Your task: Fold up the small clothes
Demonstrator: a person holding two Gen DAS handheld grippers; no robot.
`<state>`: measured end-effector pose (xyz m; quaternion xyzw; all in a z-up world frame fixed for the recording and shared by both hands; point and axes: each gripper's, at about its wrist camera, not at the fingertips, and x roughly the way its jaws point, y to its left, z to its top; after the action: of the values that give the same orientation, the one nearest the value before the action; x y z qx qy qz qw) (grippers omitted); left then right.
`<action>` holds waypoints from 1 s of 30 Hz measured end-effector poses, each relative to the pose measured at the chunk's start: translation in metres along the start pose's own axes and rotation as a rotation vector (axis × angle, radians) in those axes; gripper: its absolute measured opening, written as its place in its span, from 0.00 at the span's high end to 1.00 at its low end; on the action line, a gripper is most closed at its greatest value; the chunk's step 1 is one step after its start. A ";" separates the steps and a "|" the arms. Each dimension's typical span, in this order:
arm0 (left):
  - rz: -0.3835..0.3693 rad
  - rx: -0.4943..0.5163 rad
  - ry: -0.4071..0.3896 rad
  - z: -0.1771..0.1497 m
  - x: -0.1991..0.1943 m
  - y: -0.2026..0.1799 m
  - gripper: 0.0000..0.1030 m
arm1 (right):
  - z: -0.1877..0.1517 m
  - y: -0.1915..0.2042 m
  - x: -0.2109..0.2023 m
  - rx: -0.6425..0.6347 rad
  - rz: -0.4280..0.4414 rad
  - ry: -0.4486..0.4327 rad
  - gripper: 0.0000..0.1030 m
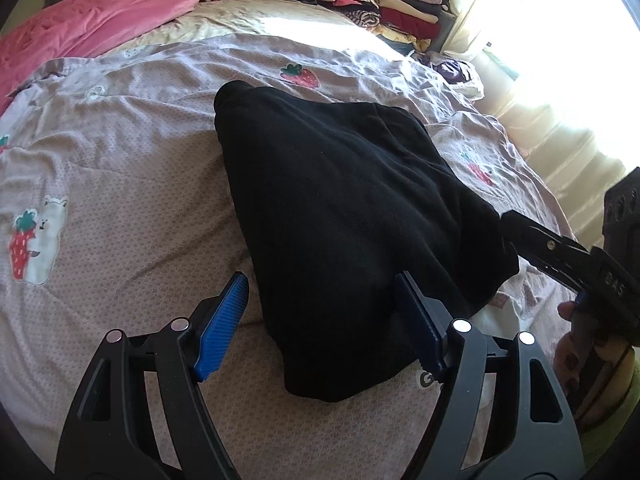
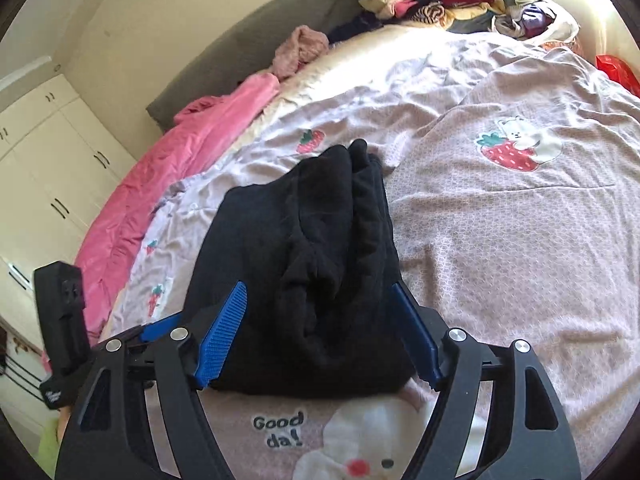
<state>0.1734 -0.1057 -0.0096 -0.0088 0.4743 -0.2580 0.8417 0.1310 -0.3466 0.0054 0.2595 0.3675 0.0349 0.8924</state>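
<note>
A folded black garment [image 1: 340,216] lies on the bedspread [image 1: 120,152] printed with strawberries. My left gripper [image 1: 320,320] hangs open over the garment's near end. One blue pad stands off the cloth's left edge and the other sits above the cloth. In the right wrist view the same black garment [image 2: 304,264] lies bunched between the wide jaws of my right gripper [image 2: 320,334], which is open, its pads not pressing the cloth. From the left wrist view, the right gripper [image 1: 520,236] reaches the garment's right edge, with a person's hand [image 1: 568,356] on its handle.
A pink blanket [image 1: 92,20] lies along the far left of the bed. A pile of folded clothes [image 1: 380,4] sits at the far end near a bright curtained window [image 1: 560,80]. White wardrobe doors [image 2: 48,168] stand to the left. A red object [image 2: 618,70] sits at the bed's far right edge.
</note>
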 end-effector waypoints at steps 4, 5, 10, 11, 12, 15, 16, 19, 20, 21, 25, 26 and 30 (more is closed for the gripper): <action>-0.004 0.011 0.003 -0.002 -0.002 -0.001 0.35 | 0.006 0.004 0.013 -0.014 -0.005 0.042 0.27; -0.003 0.013 0.003 -0.002 -0.002 -0.001 0.35 | 0.006 0.006 0.015 -0.017 -0.010 0.045 0.27; -0.006 0.015 0.008 -0.003 -0.003 0.001 0.35 | 0.009 0.009 0.023 -0.032 -0.029 0.058 0.26; -0.005 0.014 0.008 -0.004 -0.003 0.002 0.35 | 0.009 0.010 0.025 -0.033 -0.027 0.062 0.26; -0.005 0.013 0.010 -0.004 -0.003 0.002 0.35 | 0.009 0.010 0.025 -0.036 -0.029 0.063 0.26; -0.006 0.011 0.012 -0.005 -0.003 0.003 0.34 | 0.010 0.011 0.026 -0.045 -0.022 0.061 0.34; -0.005 0.010 0.010 -0.006 -0.003 0.004 0.34 | 0.010 0.013 0.026 -0.053 -0.021 0.060 0.40; -0.007 0.003 0.006 -0.007 -0.003 0.005 0.34 | 0.011 0.017 0.028 -0.080 -0.024 0.064 0.48; -0.008 0.001 0.005 -0.007 -0.003 0.005 0.34 | 0.011 0.017 0.029 -0.081 -0.024 0.063 0.50; -0.009 -0.002 0.004 -0.007 -0.004 0.005 0.33 | 0.011 0.016 0.030 -0.080 -0.025 0.063 0.55; -0.010 -0.014 0.008 -0.008 -0.003 0.009 0.32 | 0.011 0.015 0.032 -0.093 -0.021 0.063 0.68; -0.011 -0.017 0.008 -0.008 -0.003 0.009 0.32 | 0.011 0.016 0.032 -0.104 -0.019 0.063 0.70; -0.019 -0.029 0.006 -0.008 -0.004 0.010 0.32 | 0.012 0.019 0.028 -0.130 -0.007 0.042 0.76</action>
<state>0.1695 -0.0934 -0.0132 -0.0246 0.4802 -0.2593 0.8376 0.1617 -0.3285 0.0035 0.1991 0.3838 0.0611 0.8996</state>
